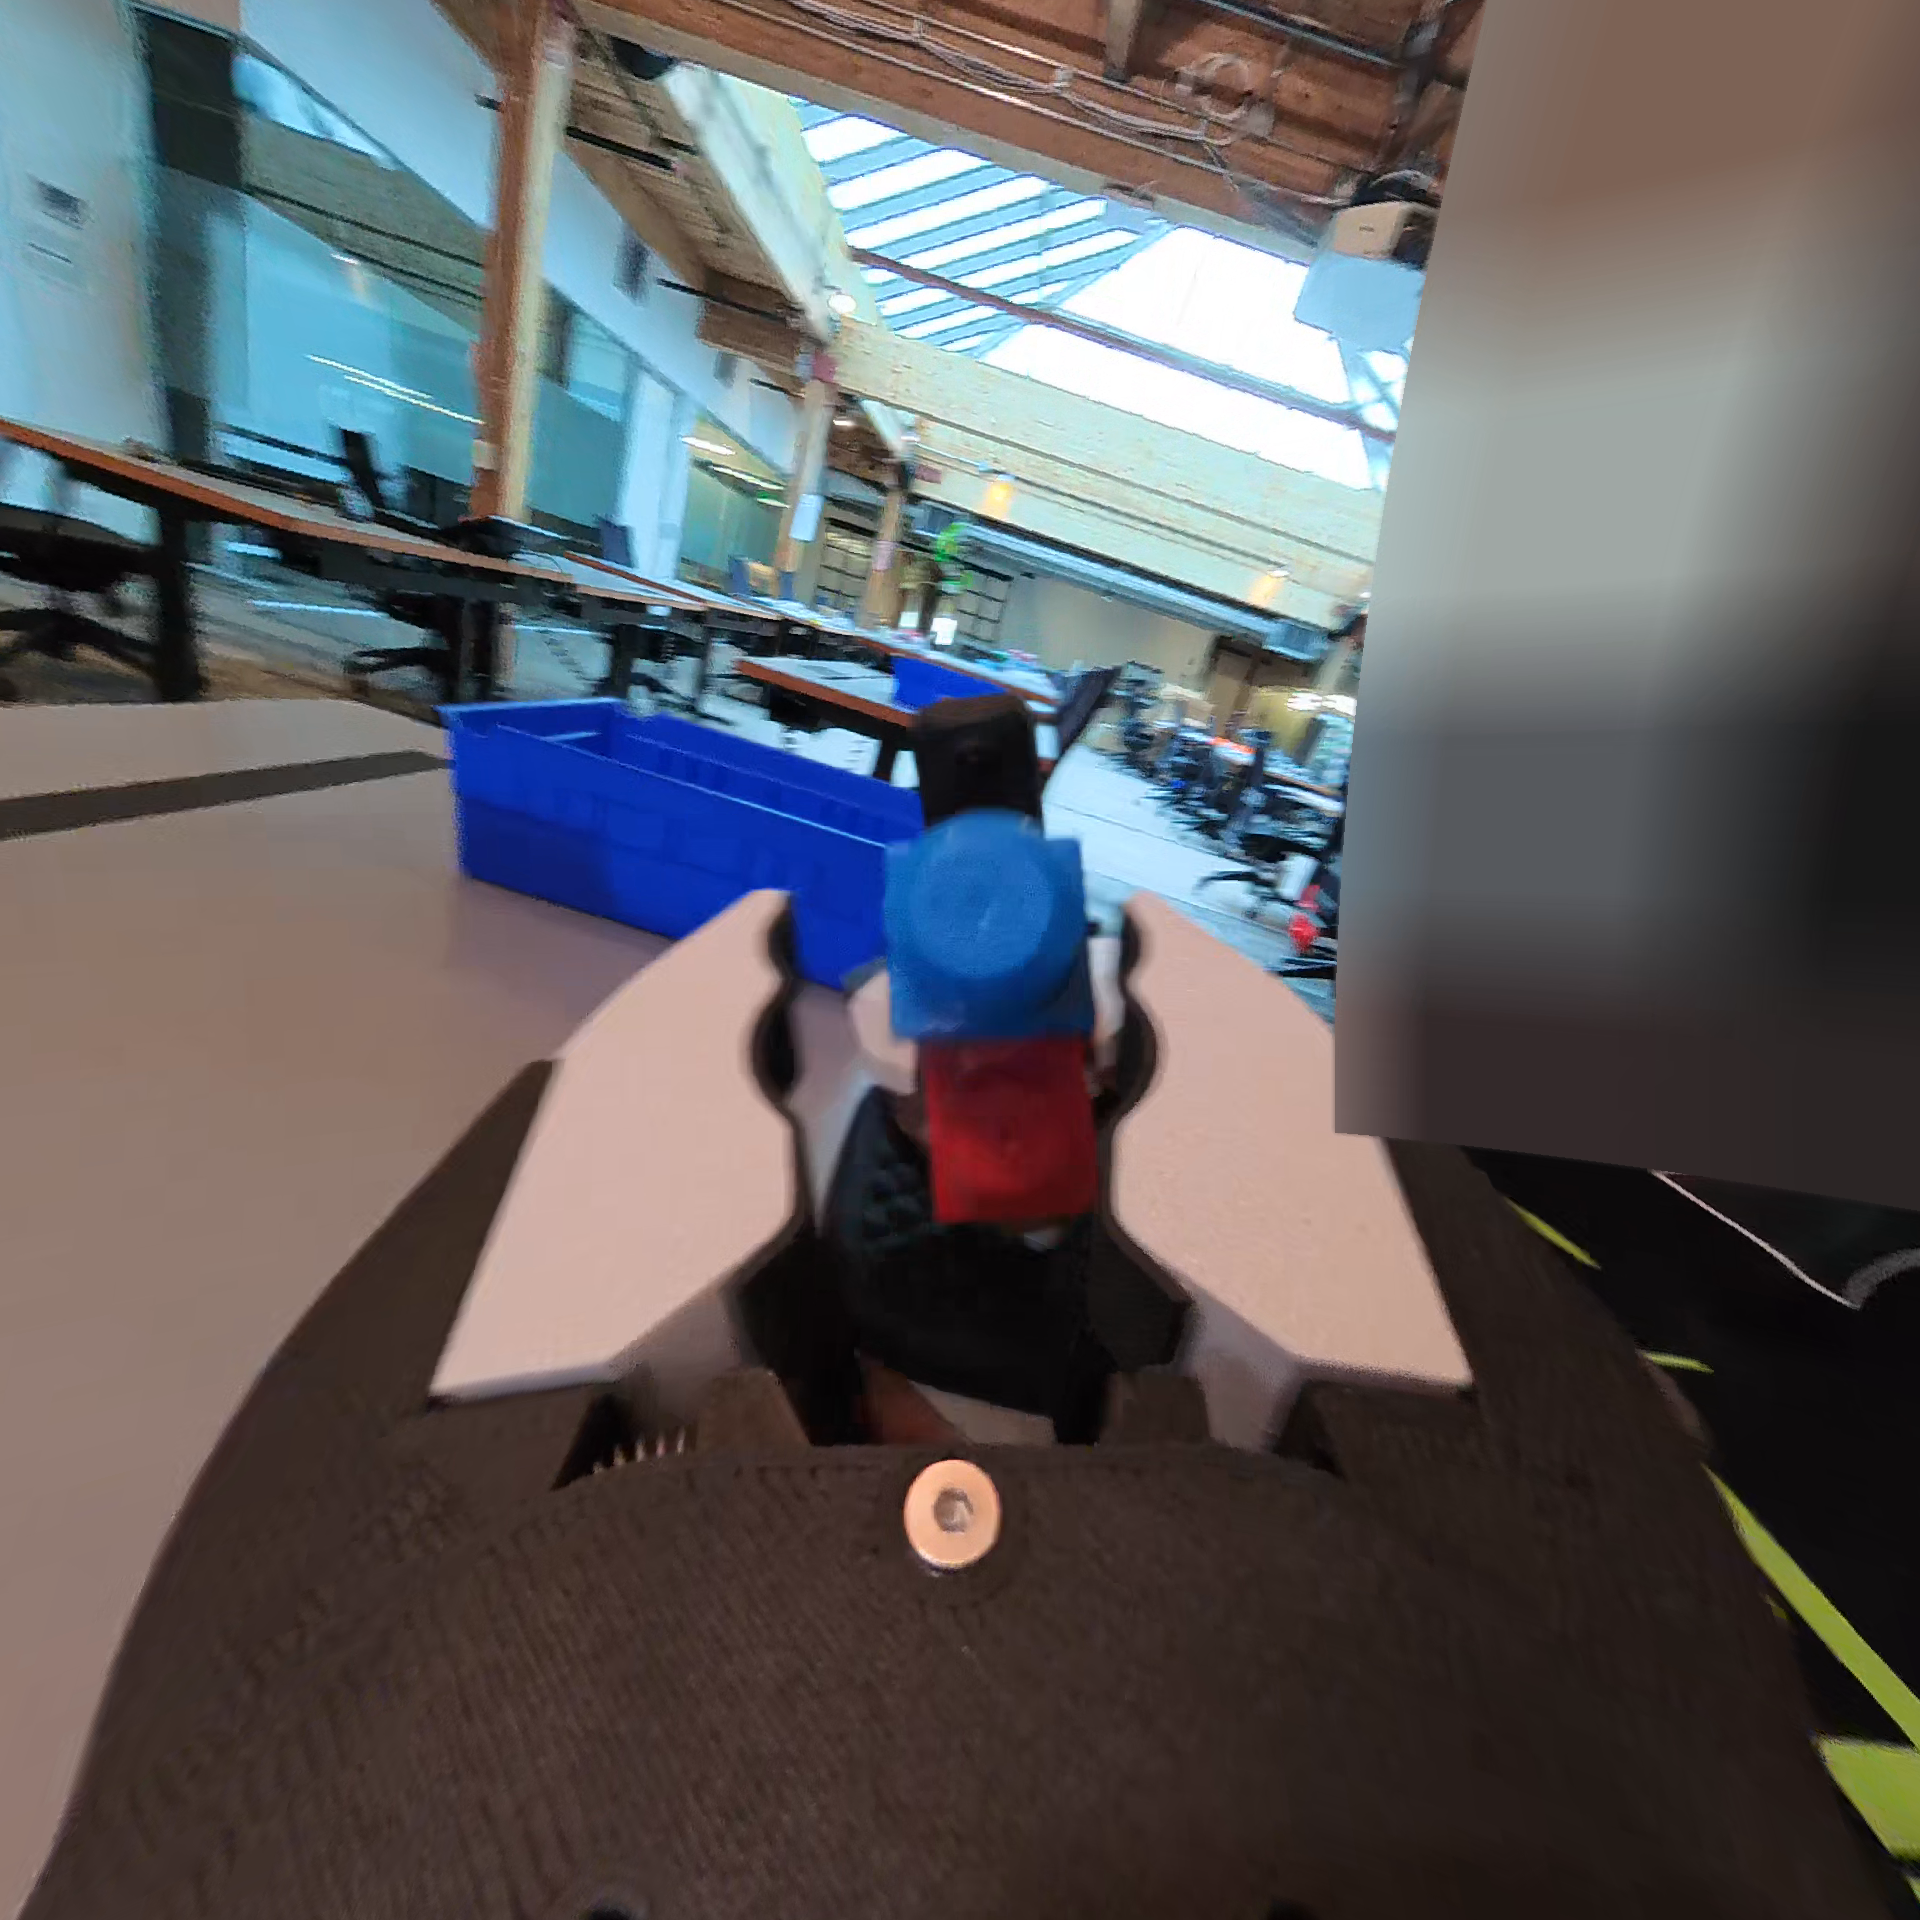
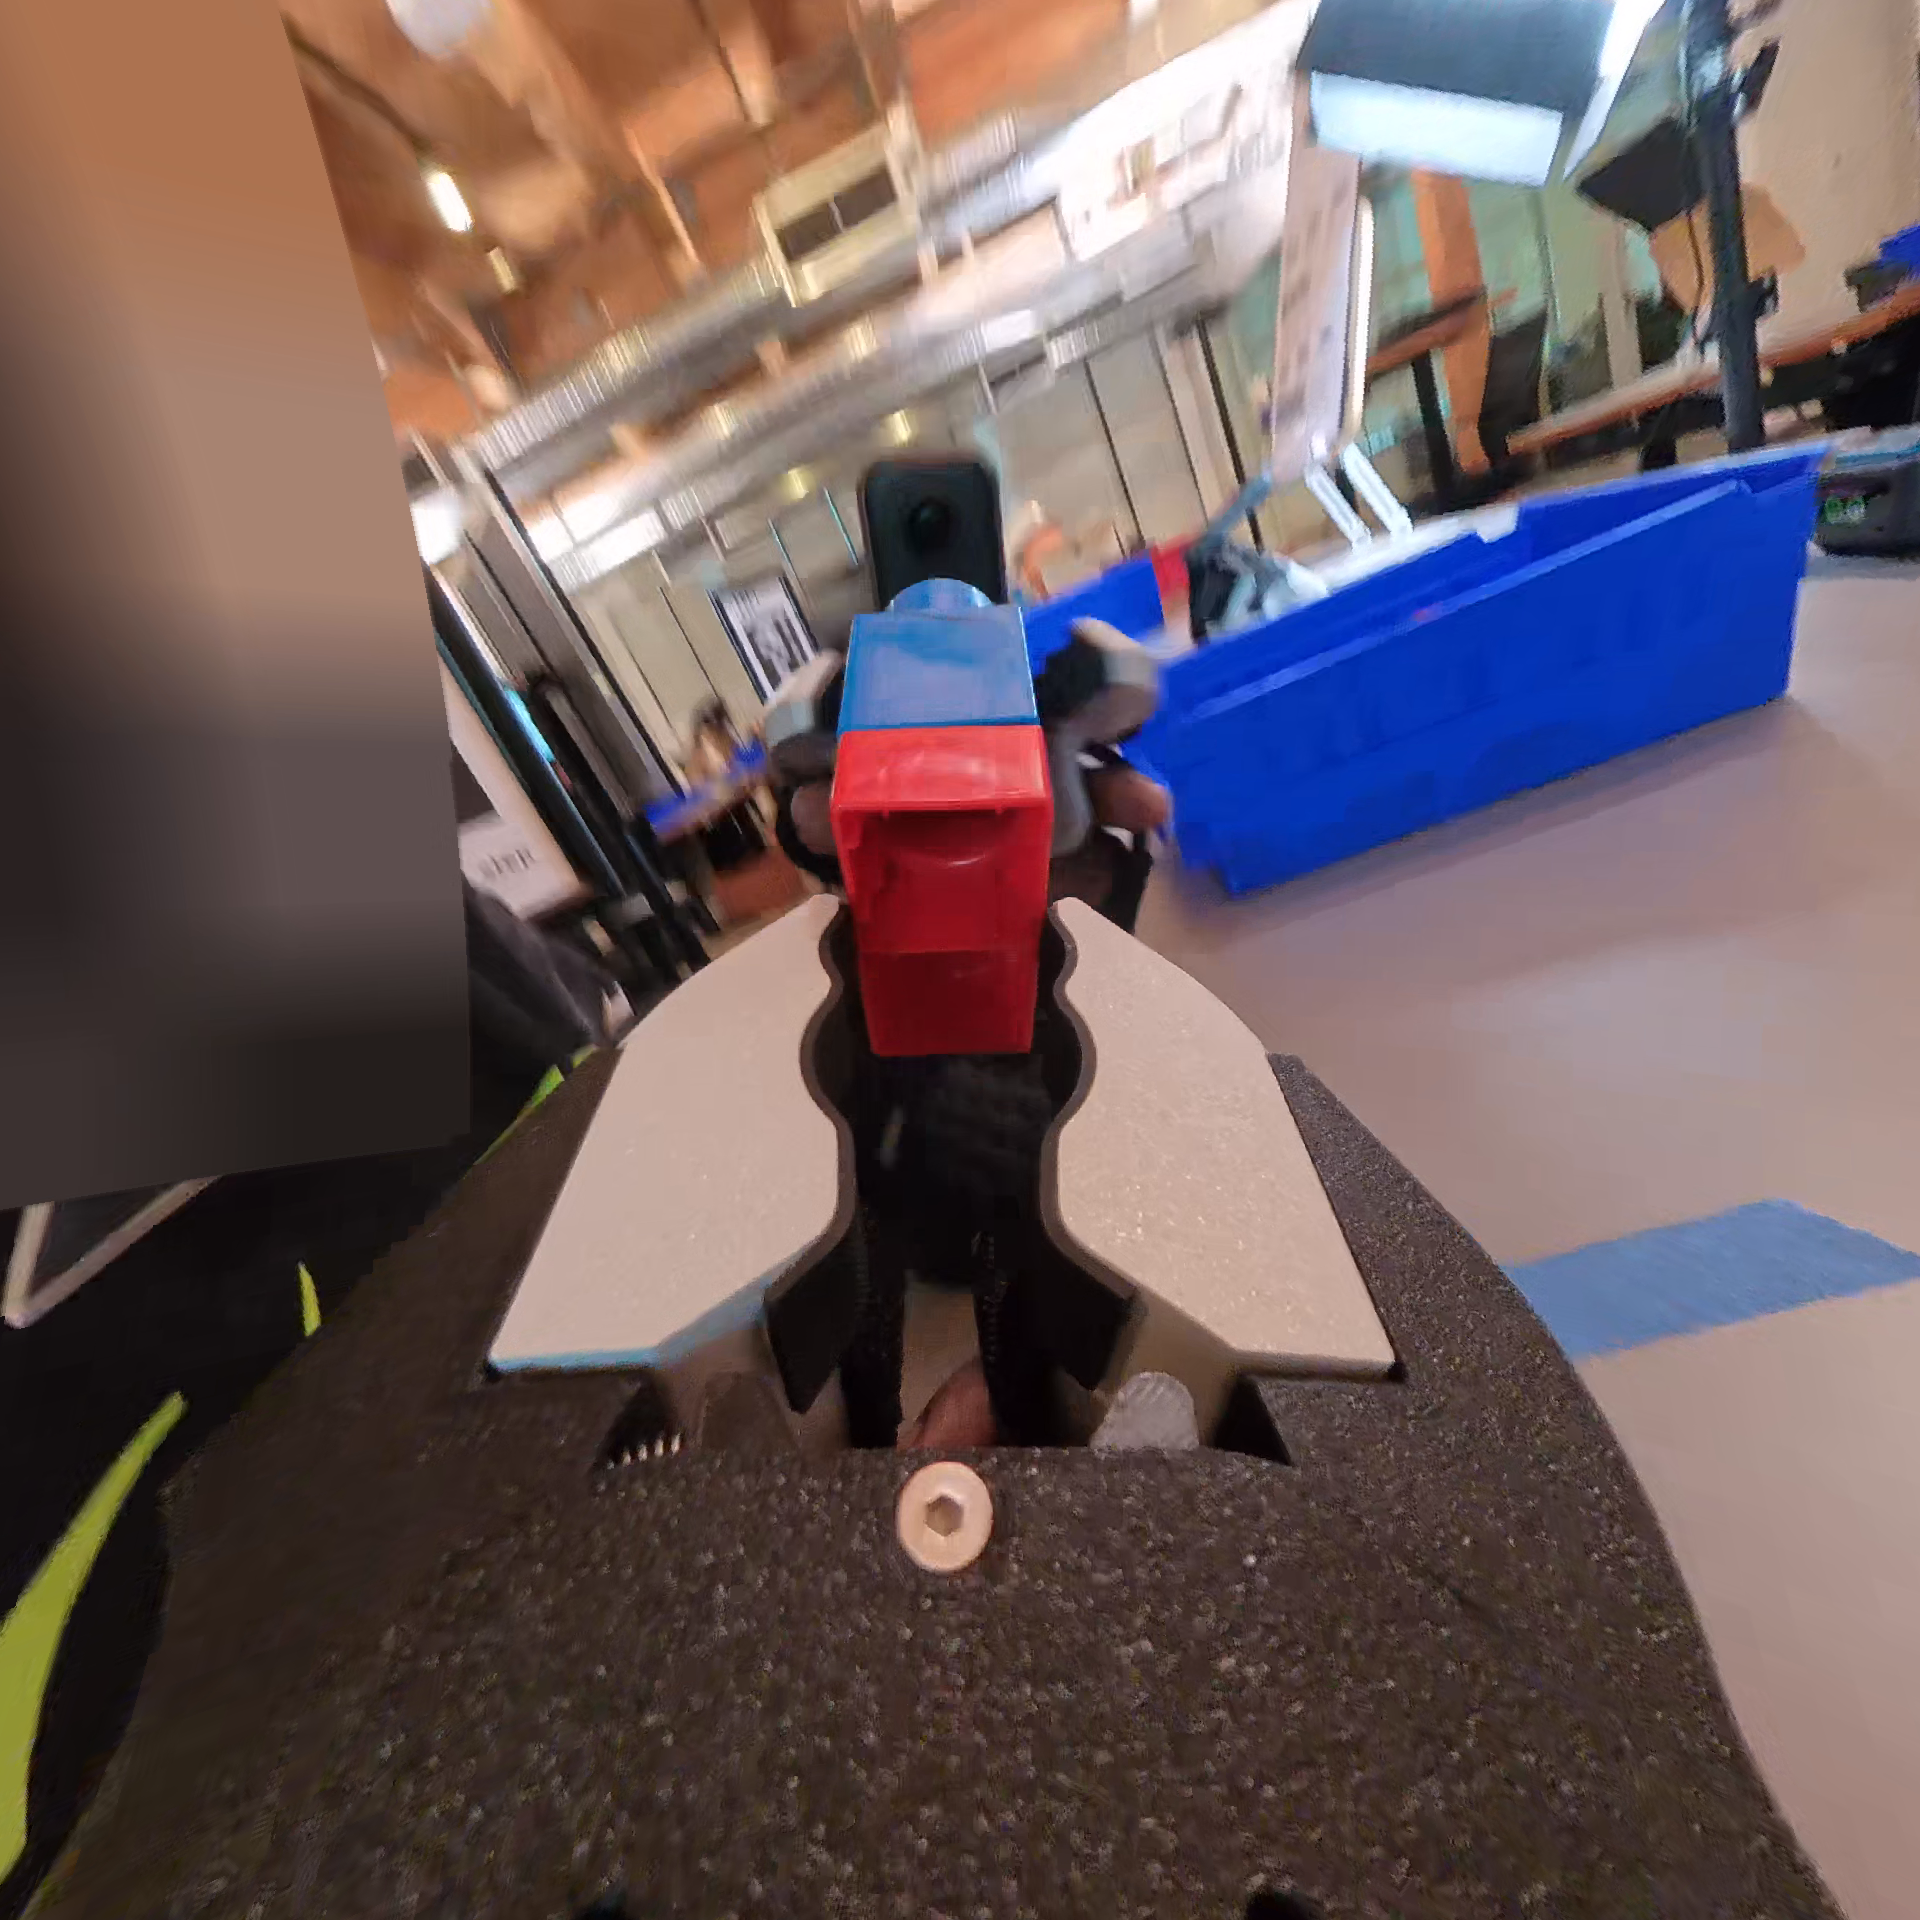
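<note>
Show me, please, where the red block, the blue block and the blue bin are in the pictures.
red block [image 2: 940, 894]: right wrist view, its open hollow face, between the gripper's fingers.
blue block [image 2: 935, 675]: right wrist view, its flat side, joined to the red one.
blue bin [image 1: 665, 831]: left wrist view, its near long wall.

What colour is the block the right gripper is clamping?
Red: the block in the right gripper is red, with a blue block joined to its far end. Clearest in the right wrist view.

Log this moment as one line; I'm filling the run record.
right tool: shut on red block, blue block stacked on it | left tool: open around blue block, gap each side | blue bin on table
</note>
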Demonstrator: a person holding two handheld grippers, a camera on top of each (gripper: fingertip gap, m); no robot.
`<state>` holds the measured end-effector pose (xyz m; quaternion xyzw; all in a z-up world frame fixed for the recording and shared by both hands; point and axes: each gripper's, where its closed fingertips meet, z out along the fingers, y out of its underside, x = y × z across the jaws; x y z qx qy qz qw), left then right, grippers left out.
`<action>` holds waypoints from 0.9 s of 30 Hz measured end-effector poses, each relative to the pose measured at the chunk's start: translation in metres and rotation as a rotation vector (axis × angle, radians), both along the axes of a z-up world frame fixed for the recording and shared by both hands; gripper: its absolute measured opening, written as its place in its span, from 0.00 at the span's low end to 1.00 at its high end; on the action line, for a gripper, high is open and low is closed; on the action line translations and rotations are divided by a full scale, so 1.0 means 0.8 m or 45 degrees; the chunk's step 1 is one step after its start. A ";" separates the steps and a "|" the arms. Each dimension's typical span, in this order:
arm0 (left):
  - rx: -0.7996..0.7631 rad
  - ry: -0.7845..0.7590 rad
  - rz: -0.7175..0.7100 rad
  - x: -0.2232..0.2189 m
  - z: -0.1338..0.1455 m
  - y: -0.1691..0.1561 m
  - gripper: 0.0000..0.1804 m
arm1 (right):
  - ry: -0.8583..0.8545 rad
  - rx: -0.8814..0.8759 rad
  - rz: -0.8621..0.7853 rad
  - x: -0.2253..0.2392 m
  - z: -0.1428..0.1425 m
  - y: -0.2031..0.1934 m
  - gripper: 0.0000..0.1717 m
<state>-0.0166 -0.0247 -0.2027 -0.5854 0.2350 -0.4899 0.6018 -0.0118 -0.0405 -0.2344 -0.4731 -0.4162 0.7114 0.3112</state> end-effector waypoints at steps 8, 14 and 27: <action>-0.069 0.003 -0.006 0.027 -0.021 0.000 0.36 | 0.380 -0.359 -0.151 0.008 0.038 0.028 0.20; -0.081 -0.114 -0.065 0.027 -0.019 -0.003 0.20 | 0.361 -0.276 -0.206 0.009 0.034 0.025 0.20; 0.067 0.737 0.309 0.008 -0.085 0.021 0.20 | -0.455 0.673 -0.211 0.058 0.032 0.058 0.31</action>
